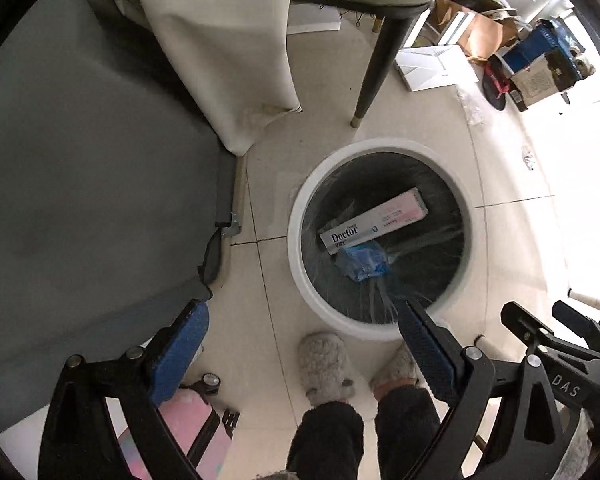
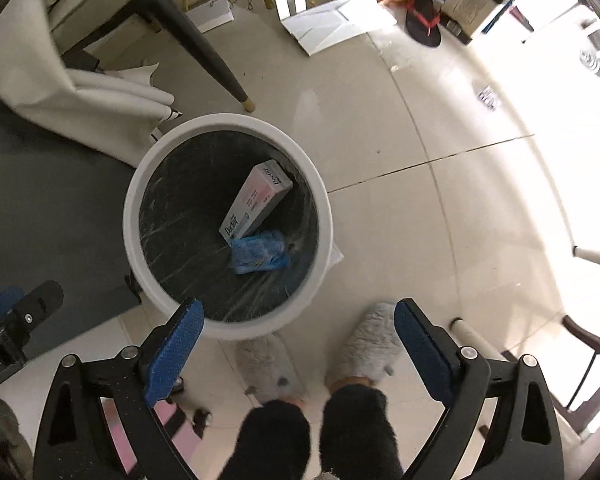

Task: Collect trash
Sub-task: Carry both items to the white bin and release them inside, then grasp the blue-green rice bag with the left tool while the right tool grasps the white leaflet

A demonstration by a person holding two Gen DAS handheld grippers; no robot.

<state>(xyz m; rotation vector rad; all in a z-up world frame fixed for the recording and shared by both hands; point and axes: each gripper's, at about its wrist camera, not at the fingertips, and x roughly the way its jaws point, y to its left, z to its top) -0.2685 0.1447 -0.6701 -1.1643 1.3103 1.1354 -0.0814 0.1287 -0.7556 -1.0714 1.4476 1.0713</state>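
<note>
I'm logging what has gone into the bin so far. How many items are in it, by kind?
Inside the white bin:
Long cardboard box marked "Doctor": 1
Crumpled blue plastic piece: 1
Total: 2
Both grippers stand open and empty.

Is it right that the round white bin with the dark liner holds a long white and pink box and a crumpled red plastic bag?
Not quite. The crumpled plastic bag is blue, not red, as the right wrist view shows. It does lie in the round white bin with the dark liner, beside the long white and pink box.
</note>
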